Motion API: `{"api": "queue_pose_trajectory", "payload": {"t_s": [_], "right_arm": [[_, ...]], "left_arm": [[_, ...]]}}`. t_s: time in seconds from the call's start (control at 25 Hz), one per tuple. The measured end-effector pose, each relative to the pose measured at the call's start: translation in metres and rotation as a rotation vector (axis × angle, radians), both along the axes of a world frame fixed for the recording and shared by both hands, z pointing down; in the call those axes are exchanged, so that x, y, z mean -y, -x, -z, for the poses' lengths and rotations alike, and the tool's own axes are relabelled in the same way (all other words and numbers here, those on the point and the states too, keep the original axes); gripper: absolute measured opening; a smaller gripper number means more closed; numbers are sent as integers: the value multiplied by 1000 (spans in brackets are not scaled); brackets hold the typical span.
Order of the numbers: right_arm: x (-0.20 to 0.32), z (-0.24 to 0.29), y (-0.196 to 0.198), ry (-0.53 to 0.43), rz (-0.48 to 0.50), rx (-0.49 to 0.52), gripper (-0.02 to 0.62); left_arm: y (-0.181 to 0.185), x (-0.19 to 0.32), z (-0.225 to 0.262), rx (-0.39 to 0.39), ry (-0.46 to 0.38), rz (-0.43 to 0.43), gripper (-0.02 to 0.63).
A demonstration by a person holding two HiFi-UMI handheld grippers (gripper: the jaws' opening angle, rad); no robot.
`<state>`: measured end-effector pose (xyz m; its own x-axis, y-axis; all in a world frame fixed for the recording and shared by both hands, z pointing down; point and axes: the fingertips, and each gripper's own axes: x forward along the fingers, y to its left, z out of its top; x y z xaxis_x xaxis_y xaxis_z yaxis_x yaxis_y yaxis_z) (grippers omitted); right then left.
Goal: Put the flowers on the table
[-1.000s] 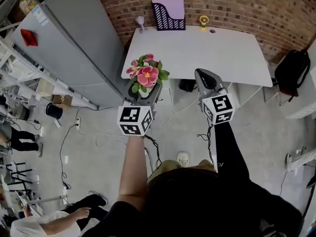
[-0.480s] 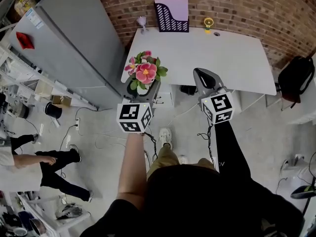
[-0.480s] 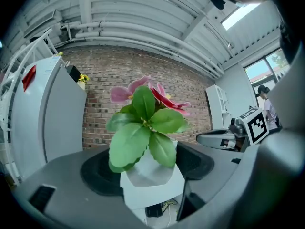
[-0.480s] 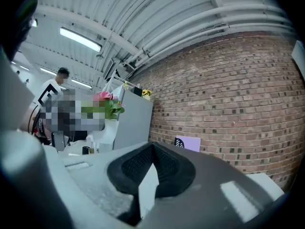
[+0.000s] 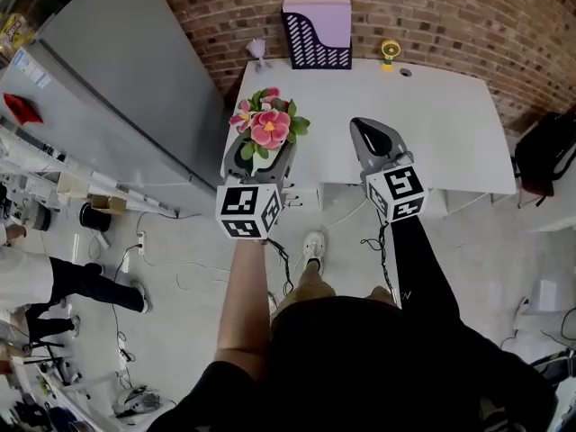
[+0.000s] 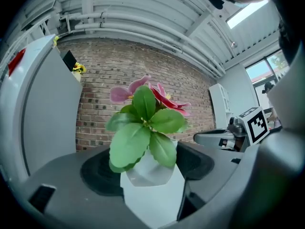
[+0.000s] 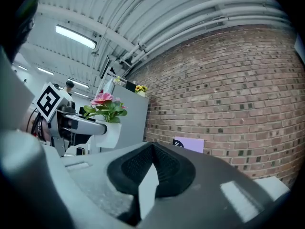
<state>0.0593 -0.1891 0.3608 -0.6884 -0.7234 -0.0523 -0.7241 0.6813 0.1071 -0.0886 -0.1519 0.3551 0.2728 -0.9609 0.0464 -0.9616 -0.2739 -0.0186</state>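
Note:
My left gripper (image 5: 259, 156) is shut on a small white pot of pink flowers (image 5: 267, 126) with green leaves, held over the left front corner of the white table (image 5: 432, 124). In the left gripper view the white pot (image 6: 151, 185) sits clamped between the dark jaws, leaves and petals (image 6: 143, 118) rising above it. My right gripper (image 5: 375, 138) is shut with nothing in it, held over the table's front edge; its pads meet in the right gripper view (image 7: 151, 166). From there I also see the flowers (image 7: 106, 108) at the left.
A purple and black file holder (image 5: 317, 32), a small pink lamp (image 5: 258, 50) and a yellow ornament (image 5: 390, 50) stand along the table's back edge by the brick wall. A grey cabinet (image 5: 117, 88) is left of the table. Cables (image 5: 180, 259) lie on the floor. A person (image 5: 54, 282) is at the far left.
Both grippers have moved forward toward the table, the flowers now over its front left corner. The person at the left has walked on.

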Motion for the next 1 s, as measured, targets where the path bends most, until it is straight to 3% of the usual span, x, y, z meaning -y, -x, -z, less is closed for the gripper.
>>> {"api": "queue_pose_trajectory", "payload": {"t_s": [0.48,1.0], "right_arm": [[166,6,49,16,-95,17,0],[236,-4,90,18,-120,5,0]], "left_arm": [[46,176,-3,24,9,-112,334],[75,254,-10,4,-5,-177,334]]}}
